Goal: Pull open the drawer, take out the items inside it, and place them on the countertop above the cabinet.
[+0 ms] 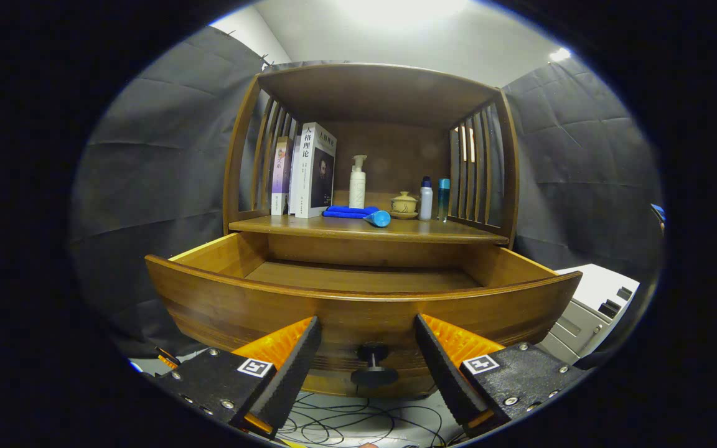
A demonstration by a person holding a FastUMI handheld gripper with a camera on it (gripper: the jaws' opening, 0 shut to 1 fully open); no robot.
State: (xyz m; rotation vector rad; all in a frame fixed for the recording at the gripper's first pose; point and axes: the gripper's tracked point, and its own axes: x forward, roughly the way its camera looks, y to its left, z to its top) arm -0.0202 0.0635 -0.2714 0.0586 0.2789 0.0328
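The tongs [368, 367] are spread apart and clamp nothing, and between their tips sits the small dark round knob [373, 367] on the front of a brown wooden drawer [358, 311], which is pulled out toward the tongs; the visible part of its floor looks bare. Beyond the drawer, on the wooden counter [445, 231] of the cabinet, stand upright books [313, 169], a white pump bottle [357, 182], a folded blue cloth [349, 211], a blue tube [378, 218], a small lidded ceramic cup [404, 203] and two slim bottles [433, 199].
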